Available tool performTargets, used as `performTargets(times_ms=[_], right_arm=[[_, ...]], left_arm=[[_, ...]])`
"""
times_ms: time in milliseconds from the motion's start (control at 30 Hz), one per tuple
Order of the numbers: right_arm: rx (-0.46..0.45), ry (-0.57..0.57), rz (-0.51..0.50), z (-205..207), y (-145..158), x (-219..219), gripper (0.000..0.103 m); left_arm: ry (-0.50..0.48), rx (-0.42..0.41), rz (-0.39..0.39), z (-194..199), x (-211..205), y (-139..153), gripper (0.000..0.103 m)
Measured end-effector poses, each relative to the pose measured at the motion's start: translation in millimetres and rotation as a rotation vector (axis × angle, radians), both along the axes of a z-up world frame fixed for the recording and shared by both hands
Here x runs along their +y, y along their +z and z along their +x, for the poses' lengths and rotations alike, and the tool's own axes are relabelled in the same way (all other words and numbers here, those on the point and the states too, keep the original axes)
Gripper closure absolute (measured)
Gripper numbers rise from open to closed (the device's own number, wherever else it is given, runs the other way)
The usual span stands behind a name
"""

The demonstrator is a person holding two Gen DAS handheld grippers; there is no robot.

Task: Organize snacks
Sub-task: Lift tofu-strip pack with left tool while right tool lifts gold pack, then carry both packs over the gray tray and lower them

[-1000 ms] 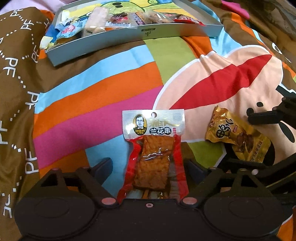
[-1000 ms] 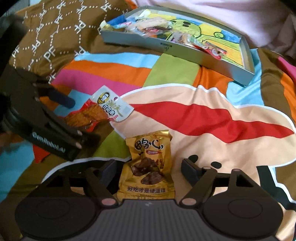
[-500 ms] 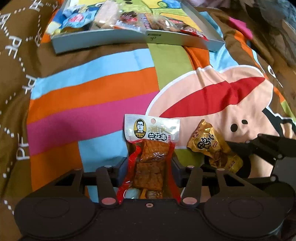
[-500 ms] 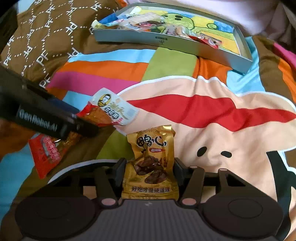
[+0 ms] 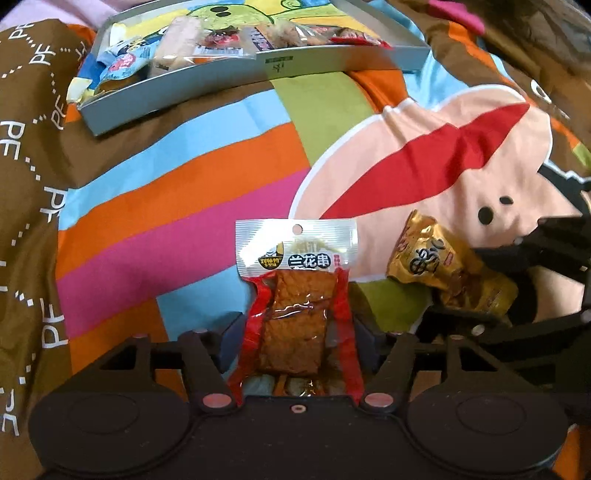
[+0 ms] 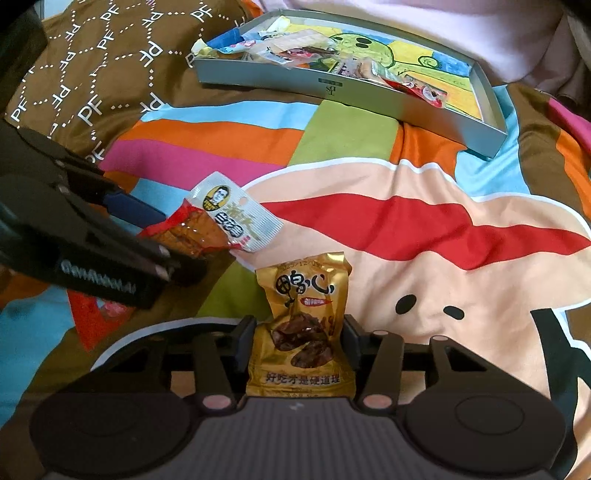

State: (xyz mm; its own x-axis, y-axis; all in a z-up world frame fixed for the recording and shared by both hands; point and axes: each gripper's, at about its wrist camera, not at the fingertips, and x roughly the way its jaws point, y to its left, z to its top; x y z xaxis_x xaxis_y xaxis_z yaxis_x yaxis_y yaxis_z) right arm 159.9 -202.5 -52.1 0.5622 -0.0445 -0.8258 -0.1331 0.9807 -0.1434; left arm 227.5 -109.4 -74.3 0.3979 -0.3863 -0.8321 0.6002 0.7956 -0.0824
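Observation:
My left gripper (image 5: 295,328) is shut on a red and silver snack packet (image 5: 295,295) and holds it over the colourful bedspread. The packet also shows in the right wrist view (image 6: 218,225), with the left gripper (image 6: 162,236) at the left. My right gripper (image 6: 300,330) is shut on a gold snack packet (image 6: 303,325). That gold packet shows in the left wrist view (image 5: 443,266), right of the red one, held by the right gripper (image 5: 491,280). A grey tray (image 5: 258,70) (image 6: 369,96) with several snacks lies farther away.
The bedspread (image 5: 184,192) has brown, blue, orange and pink stripes and a cartoon face. The tray's right half (image 6: 454,85) shows its bare cartoon-print floor. A pink cloth (image 6: 424,26) lies behind the tray.
Both grippers closed on their packets and lifted them off the bedspread. The tray now sits closer in both views.

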Motion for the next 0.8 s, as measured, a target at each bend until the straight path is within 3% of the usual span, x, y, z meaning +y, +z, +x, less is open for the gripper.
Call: performTargets(times_ms=[200,267,400,800], right_arm=[[-0.004,0.0,-0.002,0,0,1,0.048],[-0.009,0.001,-0.006,-1,0,2,0.048],[-0.024,0.021,-0.046,-2,0,7,0.049],[-0.085,0.082,-0.207,-6,-1,23,0.05]], left_arm=[[0.036,0.031,-0.044,2,6,5,0.044],[0.066,0.047,-0.078,3,10,10,0.055],[0.103,0.109,-0.132,9,18,10,0.057],[0.122,0.081,-0.2,2,18,21,0.059]])
